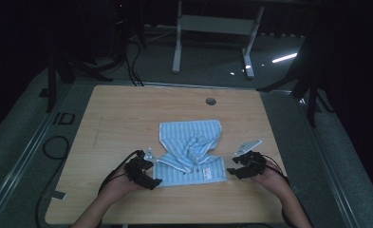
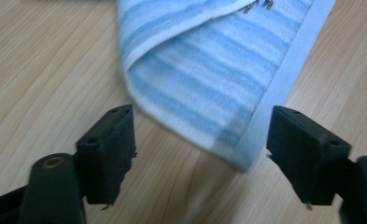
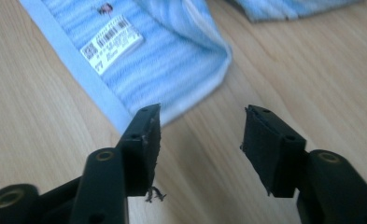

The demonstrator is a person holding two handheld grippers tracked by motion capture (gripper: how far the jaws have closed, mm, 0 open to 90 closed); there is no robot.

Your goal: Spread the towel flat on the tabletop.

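Left gripper view first: the left hand-held gripper (image 2: 201, 140) is spread wide with nothing clamped, and a corner of the striped cloth (image 2: 218, 74) is framed right between its jaws. Same story for the right hand-held gripper (image 3: 201, 140), wide open and empty, with the other near corner sitting just past its jaw, next to the sewn-on label (image 3: 111, 43). From above, the cloth (image 1: 190, 152) is seen crumpled around the middle of the surface (image 1: 127, 114), nearer the front edge. It's probably light, floppy and a bit bunchy, so the hemmed corners should be pinched.
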